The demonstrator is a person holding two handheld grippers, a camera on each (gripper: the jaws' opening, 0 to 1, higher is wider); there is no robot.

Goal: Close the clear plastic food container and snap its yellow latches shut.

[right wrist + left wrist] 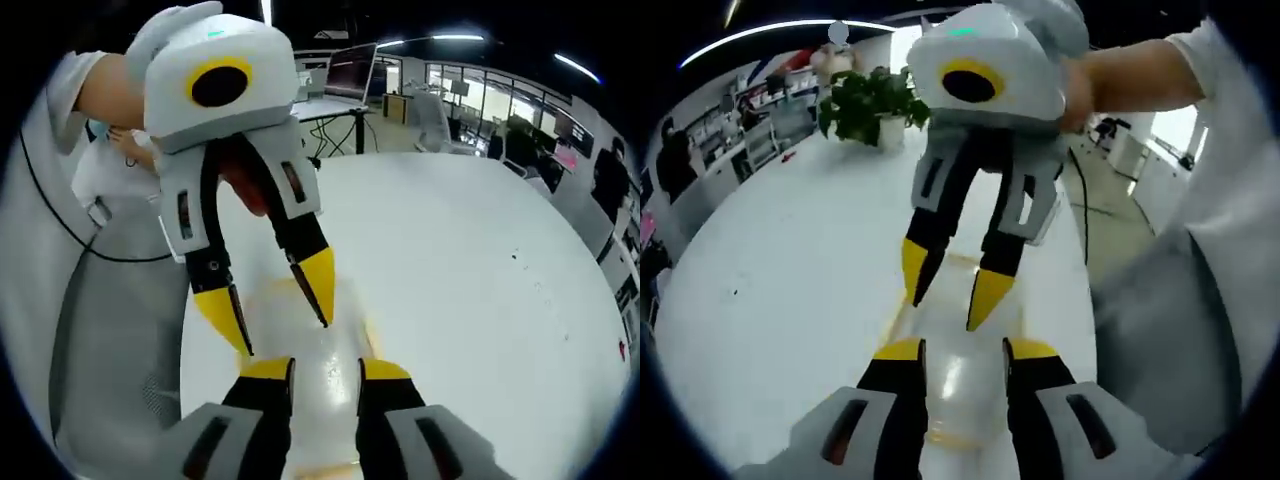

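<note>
1. The clear container [958, 385] lies on the white worktop [790, 290], at 6 o'clock
2. The left gripper [965, 352] is a little apart
3. The right gripper [325, 365] too, both above it

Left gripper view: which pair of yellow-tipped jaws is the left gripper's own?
The left gripper, the pair rising from the bottom edge. The right gripper hangs tips-down from above, over the clear container.

You have no legible text, label, brand, number or sign anywhere in either view; whatever markings hang on the far walls are too blurred to read.
</note>
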